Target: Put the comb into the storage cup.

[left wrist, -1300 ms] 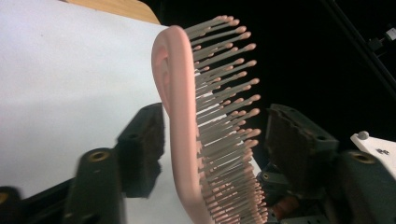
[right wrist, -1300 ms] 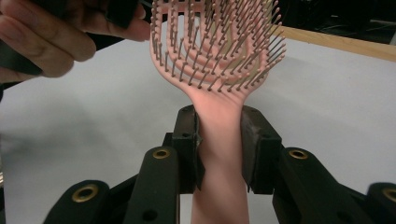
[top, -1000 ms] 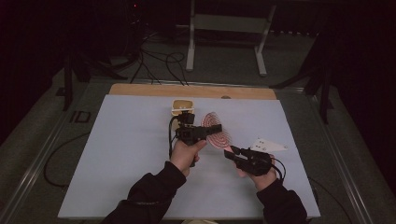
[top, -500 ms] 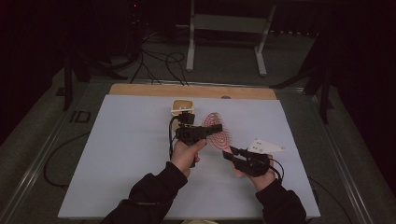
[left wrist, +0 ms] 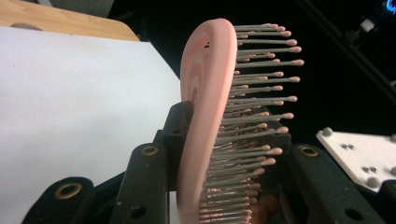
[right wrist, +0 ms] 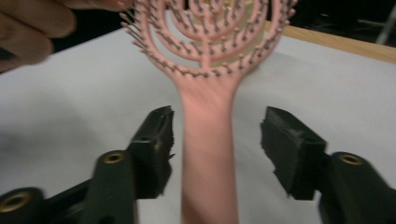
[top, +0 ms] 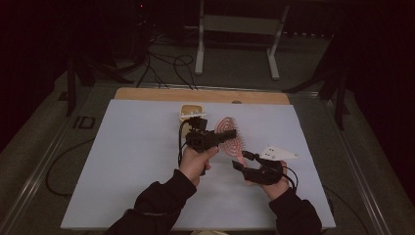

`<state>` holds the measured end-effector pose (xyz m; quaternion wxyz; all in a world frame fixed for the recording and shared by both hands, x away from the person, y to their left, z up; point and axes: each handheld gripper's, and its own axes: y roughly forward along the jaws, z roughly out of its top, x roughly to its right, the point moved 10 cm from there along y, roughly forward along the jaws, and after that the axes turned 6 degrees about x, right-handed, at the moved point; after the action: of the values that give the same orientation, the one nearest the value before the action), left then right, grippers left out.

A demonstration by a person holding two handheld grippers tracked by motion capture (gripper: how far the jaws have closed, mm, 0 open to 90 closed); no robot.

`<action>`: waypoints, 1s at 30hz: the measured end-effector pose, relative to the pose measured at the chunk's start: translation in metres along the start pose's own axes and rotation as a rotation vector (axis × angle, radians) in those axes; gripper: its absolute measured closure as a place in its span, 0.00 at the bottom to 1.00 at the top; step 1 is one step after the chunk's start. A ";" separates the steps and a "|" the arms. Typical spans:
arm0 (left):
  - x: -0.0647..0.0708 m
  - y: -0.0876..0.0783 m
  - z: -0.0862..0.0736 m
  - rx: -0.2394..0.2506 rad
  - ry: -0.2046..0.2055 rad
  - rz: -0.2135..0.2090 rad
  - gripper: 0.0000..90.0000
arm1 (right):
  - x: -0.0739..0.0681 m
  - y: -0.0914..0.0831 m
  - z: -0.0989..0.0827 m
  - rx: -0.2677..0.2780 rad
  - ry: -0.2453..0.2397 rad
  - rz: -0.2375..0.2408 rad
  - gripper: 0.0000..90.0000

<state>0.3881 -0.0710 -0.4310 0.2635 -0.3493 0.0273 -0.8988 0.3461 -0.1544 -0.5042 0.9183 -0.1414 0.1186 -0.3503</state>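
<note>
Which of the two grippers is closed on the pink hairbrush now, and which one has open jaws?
The left gripper clamps the pink hairbrush by its head. The right gripper has just been opening; its jaws stand apart from the handle between them.

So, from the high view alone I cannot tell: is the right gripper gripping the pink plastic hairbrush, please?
Observer: No. In the right gripper view, the jaws of the right gripper stand apart on either side of the handle of the pink plastic hairbrush, with a gap on each side. They have just been opening.
Operator: Thank you. What holds the brush up, then?
Observer: The left gripper. In the left gripper view its jaws clamp the brush head, one on the smooth back and the other on the bristle side.
</note>
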 end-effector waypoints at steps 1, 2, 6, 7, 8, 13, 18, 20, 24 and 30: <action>0.000 0.000 0.000 0.003 0.003 0.003 0.72 | 0.000 0.001 0.000 -0.003 0.002 0.003 0.40; 0.000 -0.001 0.001 0.002 0.012 0.005 0.72 | 0.001 0.001 -0.001 -0.003 -0.008 -0.011 0.39; 0.000 -0.002 0.002 0.001 0.019 0.003 0.72 | 0.000 0.002 -0.004 -0.018 -0.006 -0.003 0.30; 0.000 -0.002 0.002 0.003 0.023 0.003 0.72 | -0.002 0.003 -0.007 -0.034 -0.023 0.018 0.21; 0.001 -0.003 0.002 0.004 0.025 0.005 0.72 | -0.003 0.004 -0.008 -0.041 -0.027 0.012 0.18; 0.002 -0.006 0.006 0.012 0.046 0.010 0.72 | -0.003 0.006 -0.015 -0.068 -0.056 0.001 0.09; 0.002 -0.010 0.010 0.020 0.067 0.014 0.72 | -0.001 0.006 -0.019 -0.076 -0.043 0.001 0.08; 0.002 -0.012 0.013 0.030 0.073 0.015 0.72 | -0.001 0.005 -0.019 -0.074 -0.044 0.017 0.08; 0.002 -0.016 0.017 0.039 0.077 0.015 0.72 | -0.004 0.006 -0.021 -0.086 -0.047 0.030 0.08; 0.000 -0.021 0.025 0.054 0.089 0.031 0.72 | -0.009 0.006 -0.024 -0.097 -0.060 0.052 0.08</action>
<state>0.3947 -0.0493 -0.4070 0.2851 -0.3013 0.0201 -0.9097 0.3355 -0.1480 -0.5277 0.9224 -0.1931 0.1113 -0.3156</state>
